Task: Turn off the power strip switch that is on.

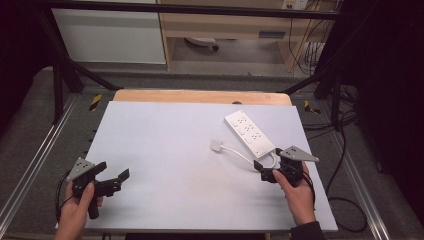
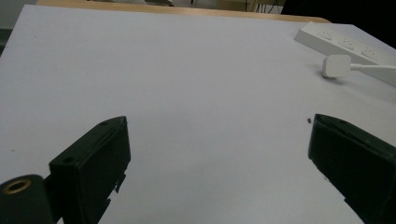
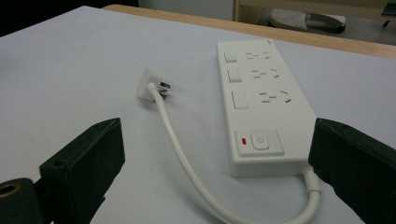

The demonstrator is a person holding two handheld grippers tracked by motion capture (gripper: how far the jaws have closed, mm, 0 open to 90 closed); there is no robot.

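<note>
From above, a white power strip (image 1: 249, 133) lies on the tabletop (image 1: 165, 150) toward its right side, its plug (image 1: 216, 145) just left, the right tongs (image 1: 266, 170) near its closer end. The left tongs (image 2: 217, 154) gape wide over bare tabletop, holding nothing. The right tongs (image 3: 215, 172) gape wide, empty, before the strip's switch end.

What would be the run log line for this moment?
left gripper: open, empty | right gripper: open, near strip | plug: lying unplugged
</note>
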